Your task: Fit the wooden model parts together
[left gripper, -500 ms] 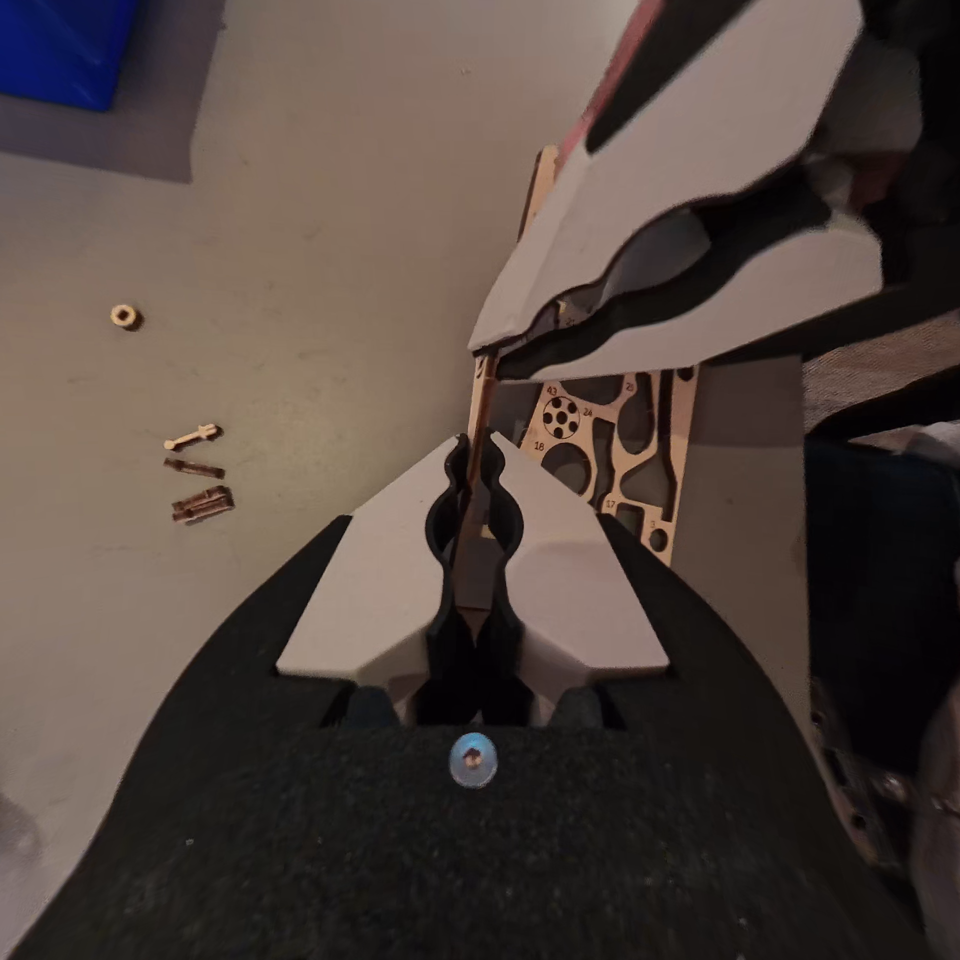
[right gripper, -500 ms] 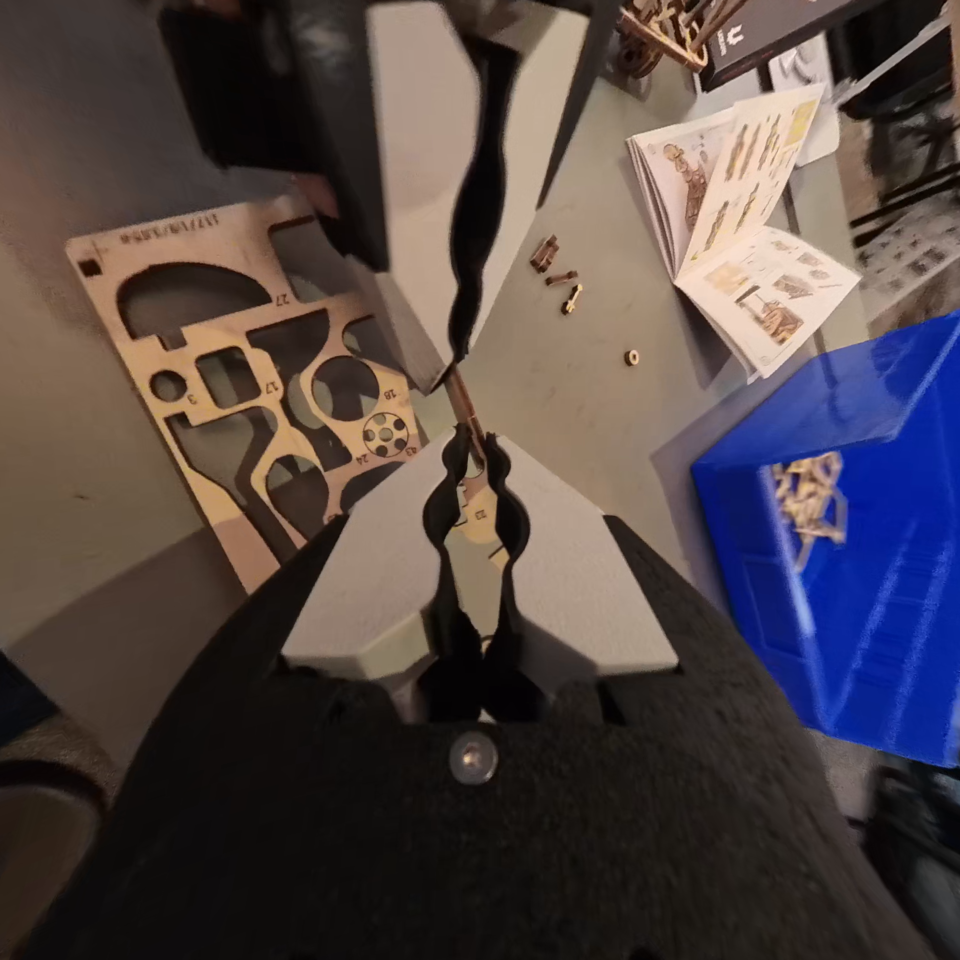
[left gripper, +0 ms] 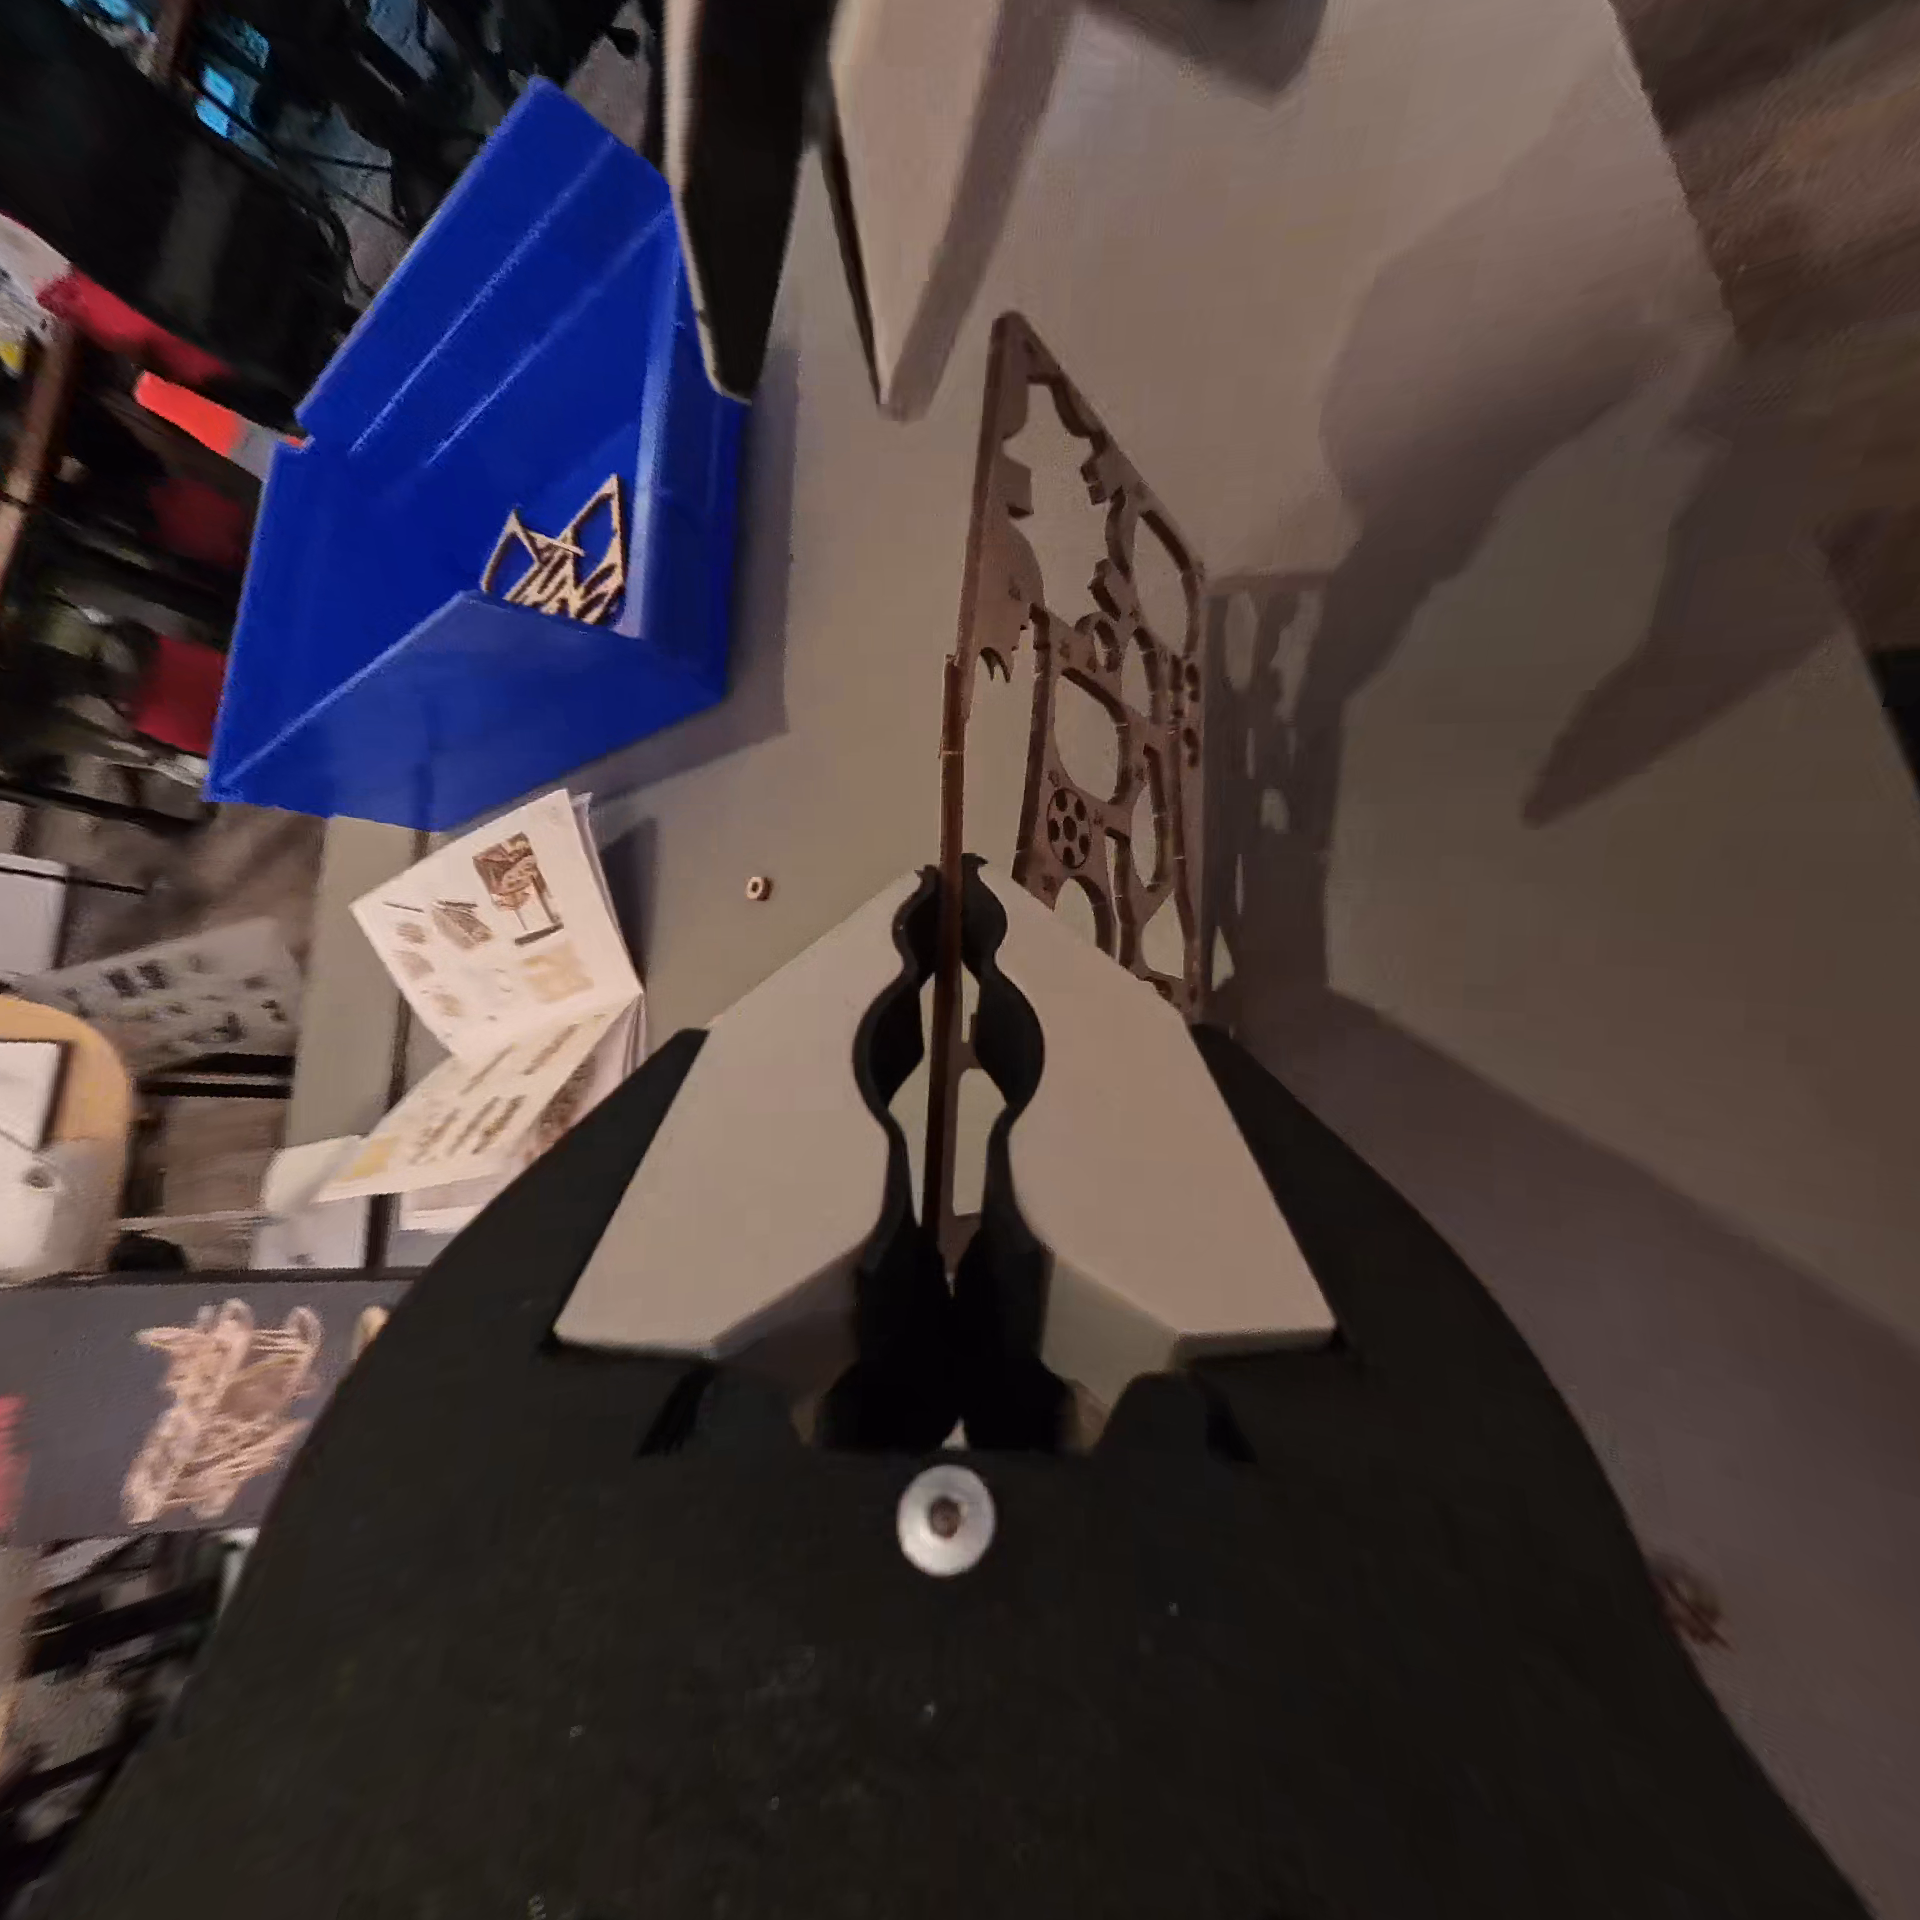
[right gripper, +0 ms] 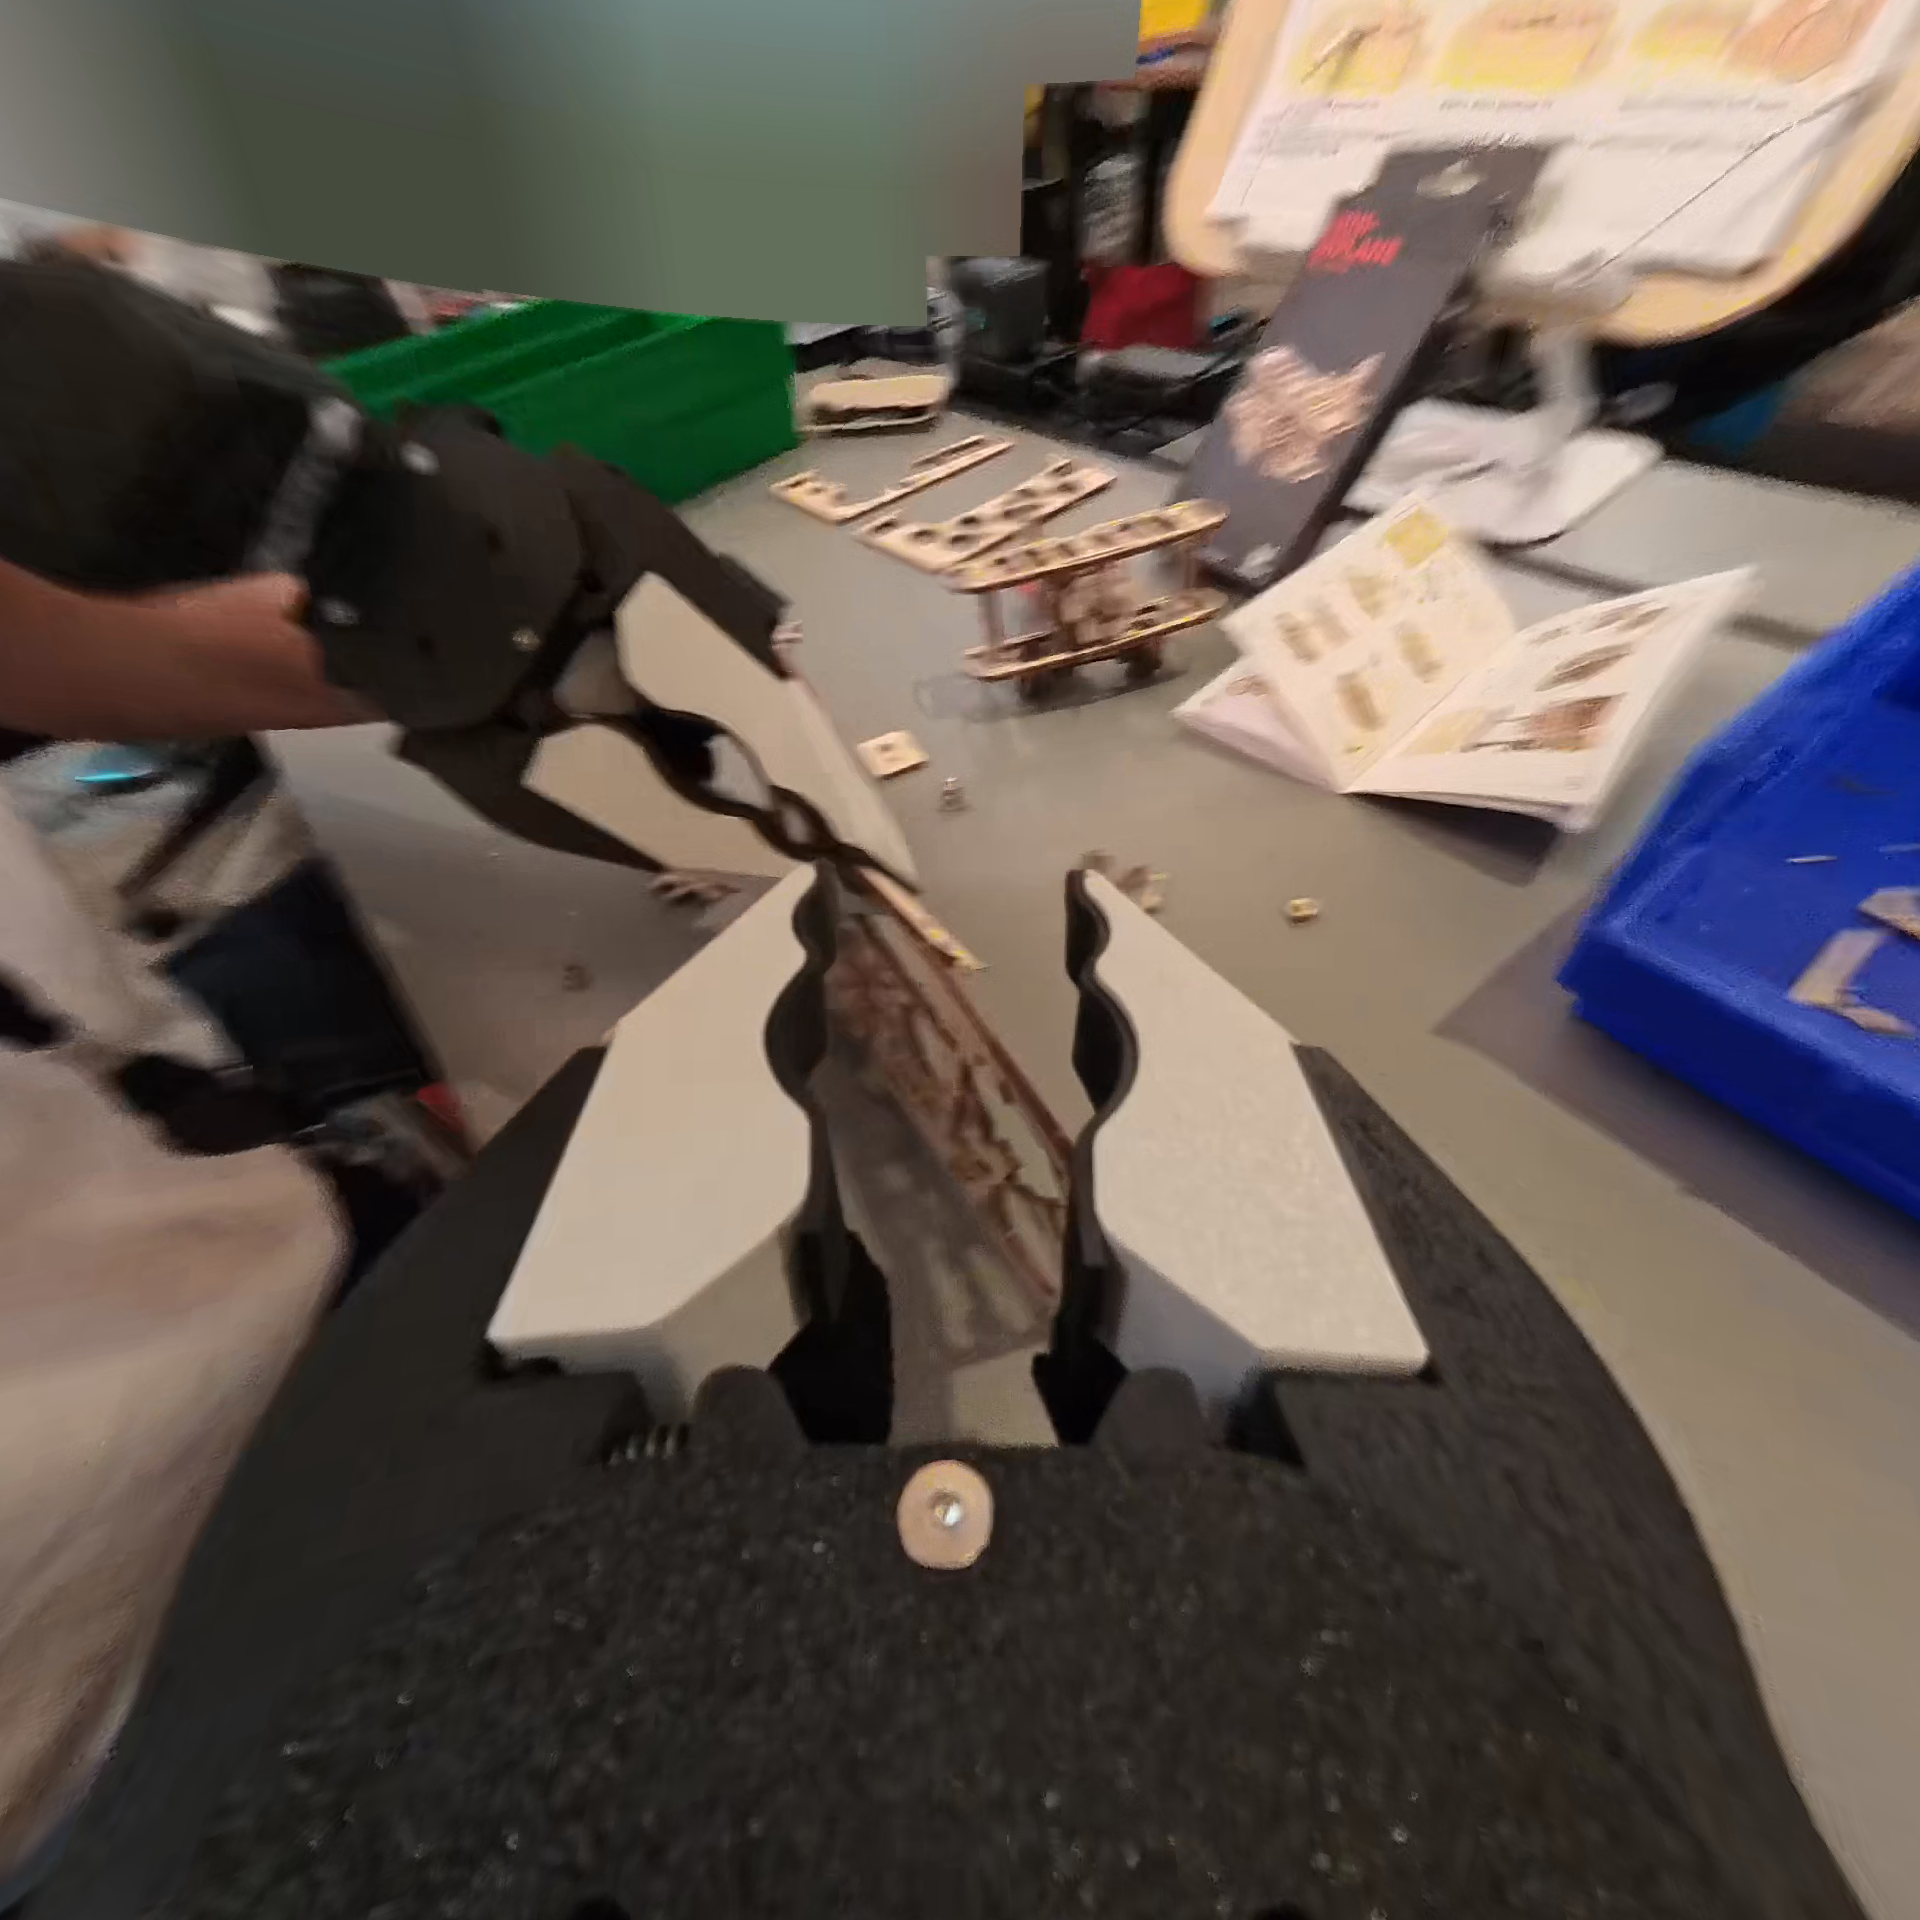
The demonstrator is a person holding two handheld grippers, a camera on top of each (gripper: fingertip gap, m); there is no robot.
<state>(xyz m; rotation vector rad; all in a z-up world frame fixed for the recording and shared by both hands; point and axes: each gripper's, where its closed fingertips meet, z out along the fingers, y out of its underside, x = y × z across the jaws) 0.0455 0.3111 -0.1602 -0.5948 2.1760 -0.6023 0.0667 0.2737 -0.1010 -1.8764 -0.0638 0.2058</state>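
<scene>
Wooden sheet (left gripper: 1117, 727) edge-on between left gripper (left gripper: 943, 883) fingers.

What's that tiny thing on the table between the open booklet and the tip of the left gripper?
A small wooden ring, lying on the grey table between the booklet and the left gripper, touching neither. The left wrist view shows it.
</scene>
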